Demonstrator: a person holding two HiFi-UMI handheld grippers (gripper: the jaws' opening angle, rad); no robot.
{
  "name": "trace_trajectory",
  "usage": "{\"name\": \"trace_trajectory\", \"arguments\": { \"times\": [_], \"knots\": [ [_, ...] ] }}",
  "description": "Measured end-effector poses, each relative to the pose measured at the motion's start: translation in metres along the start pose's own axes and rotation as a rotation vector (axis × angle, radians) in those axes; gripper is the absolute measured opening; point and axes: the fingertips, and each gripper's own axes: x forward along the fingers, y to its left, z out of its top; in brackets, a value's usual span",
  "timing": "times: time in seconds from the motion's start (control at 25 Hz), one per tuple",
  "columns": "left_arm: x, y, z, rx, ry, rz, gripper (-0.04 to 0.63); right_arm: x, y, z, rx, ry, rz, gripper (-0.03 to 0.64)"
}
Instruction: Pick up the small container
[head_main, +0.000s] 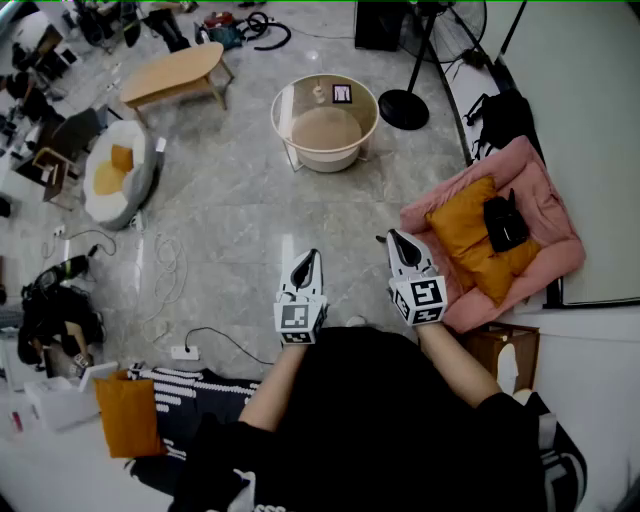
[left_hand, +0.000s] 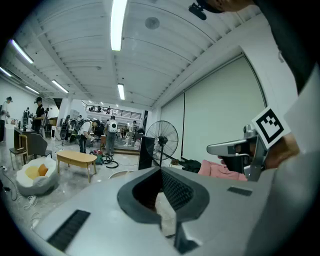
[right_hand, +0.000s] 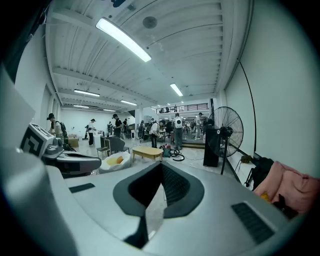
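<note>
In the head view a small pale container (head_main: 319, 93) stands on a round glass-topped table (head_main: 290, 128) far ahead, next to a marker card (head_main: 342, 93). My left gripper (head_main: 313, 255) and right gripper (head_main: 393, 237) are held side by side over the floor, well short of that table and pointing toward it. Both are shut with nothing between the jaws. In the left gripper view the left gripper (left_hand: 161, 169) has its jaws together at the tip. The right gripper view shows the right gripper (right_hand: 161, 164) the same way.
A fan stand (head_main: 404, 108) rises right of the round table. A pink cushion (head_main: 545, 205) with an orange pillow (head_main: 465, 232) and a black object (head_main: 505, 222) lies at my right. A low wooden table (head_main: 175, 72), a white seat (head_main: 115, 175) and floor cables (head_main: 170, 270) lie left.
</note>
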Motion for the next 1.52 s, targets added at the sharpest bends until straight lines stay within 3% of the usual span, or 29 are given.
{"name": "trace_trajectory", "arguments": {
  "times": [0.32,0.56,0.88,1.16,1.52],
  "knots": [
    [0.011,-0.01,0.024,0.027,-0.06,0.018,0.02,-0.002,-0.011,0.011,0.005,-0.053,-0.009,0.015],
    [0.001,-0.01,0.027,0.02,-0.081,0.068,0.02,-0.004,-0.006,0.003,-0.024,-0.033,0.012,0.016],
    [0.005,0.019,0.004,-0.001,-0.019,0.09,0.02,0.012,-0.005,-0.021,-0.001,0.009,0.024,0.017],
    [0.079,0.063,0.002,-0.006,0.008,0.059,0.02,0.073,-0.044,-0.03,0.014,0.066,-0.036,0.015],
    [0.181,0.149,0.045,-0.015,-0.029,0.029,0.02,0.184,-0.085,-0.006,0.034,0.091,-0.12,0.015]
  ]
}}
